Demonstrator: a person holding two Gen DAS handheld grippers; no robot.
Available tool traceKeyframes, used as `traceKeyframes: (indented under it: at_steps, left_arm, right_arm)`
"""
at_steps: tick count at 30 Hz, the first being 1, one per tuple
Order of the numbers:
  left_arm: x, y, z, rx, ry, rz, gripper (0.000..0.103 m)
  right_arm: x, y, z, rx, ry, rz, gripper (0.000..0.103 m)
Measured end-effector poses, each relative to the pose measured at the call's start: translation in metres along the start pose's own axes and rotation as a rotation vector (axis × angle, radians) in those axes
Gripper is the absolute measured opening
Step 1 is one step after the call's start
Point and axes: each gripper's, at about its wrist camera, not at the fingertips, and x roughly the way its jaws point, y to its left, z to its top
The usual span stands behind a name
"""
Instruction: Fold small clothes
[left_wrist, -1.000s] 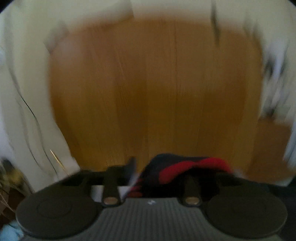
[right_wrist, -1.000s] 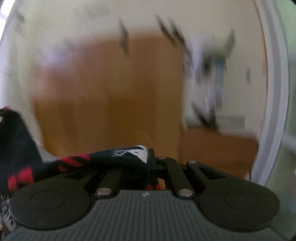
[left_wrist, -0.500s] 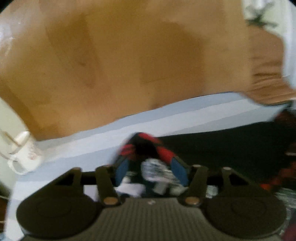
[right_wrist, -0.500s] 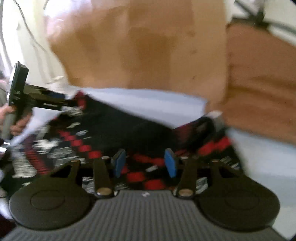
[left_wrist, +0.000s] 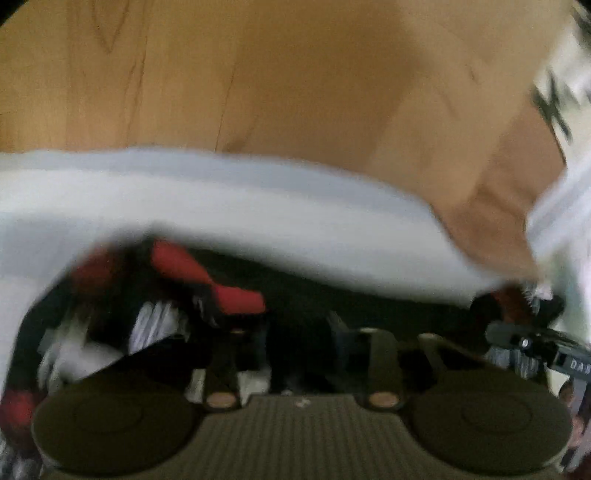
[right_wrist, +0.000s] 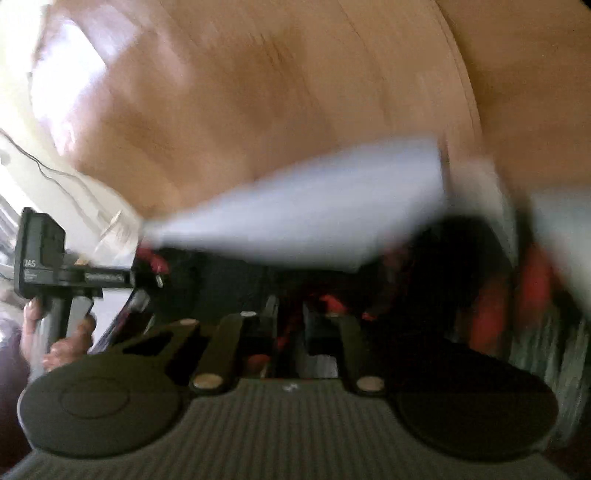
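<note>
A small dark garment with red and white pattern (left_wrist: 207, 295) lies on a pale blue-white surface (left_wrist: 258, 214). Both views are blurred by motion. My left gripper (left_wrist: 299, 343) is low over the garment, its fingers apart with dark cloth between them; whether it grips is unclear. My right gripper (right_wrist: 290, 321) has its fingers close together on a fold of the same garment (right_wrist: 461, 258), red cloth showing between them. The right gripper also shows at the right edge of the left wrist view (left_wrist: 532, 343), and the left one, held by a hand, shows in the right wrist view (right_wrist: 55, 273).
A wooden floor (left_wrist: 295, 74) lies beyond the pale surface's far edge. A white patterned cloth or object (left_wrist: 561, 96) is at the far right. A thin cable (right_wrist: 48, 166) runs along the floor at the left.
Both grippers have dropped from mid-air down to the pale surface with the garment. The right gripper's fingers have closed together on the cloth since half a second ago.
</note>
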Motion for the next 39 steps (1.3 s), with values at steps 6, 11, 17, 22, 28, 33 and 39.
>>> traceKeyframes:
  at_steps: [6, 11, 17, 22, 28, 33, 39]
  left_arm:
    - [-0.012, 0.014, 0.046, -0.128, -0.144, 0.003, 0.060]
    - [-0.084, 0.039, 0.012, 0.029, -0.258, 0.128, 0.082]
    - [-0.144, 0.098, -0.059, 0.042, -0.184, 0.295, 0.091]
    - [-0.180, 0.116, -0.111, 0.024, -0.186, 0.356, 0.092]
    - [-0.285, 0.123, -0.153, -0.044, -0.415, 0.209, 0.092]
    - [-0.384, 0.102, -0.212, 0.048, -0.670, 0.197, 0.100]
    - [-0.458, 0.089, -0.289, 0.086, -0.852, 0.334, 0.103]
  right_arm:
    - [-0.018, -0.004, 0.044, -0.061, -0.166, -0.189, 0.024]
    - [-0.075, 0.015, -0.008, -0.139, -0.111, -0.099, 0.043]
    - [-0.100, 0.049, -0.054, -0.196, 0.017, -0.023, 0.043]
    - [-0.089, 0.103, -0.072, -0.229, 0.117, 0.080, 0.043]
    - [-0.008, 0.245, -0.058, -0.383, 0.172, 0.256, 0.045]
    - [0.042, 0.360, -0.108, -0.785, 0.235, 0.385, 0.051]
    - [0.071, 0.419, -0.193, -1.336, 0.285, 0.344, 0.057]
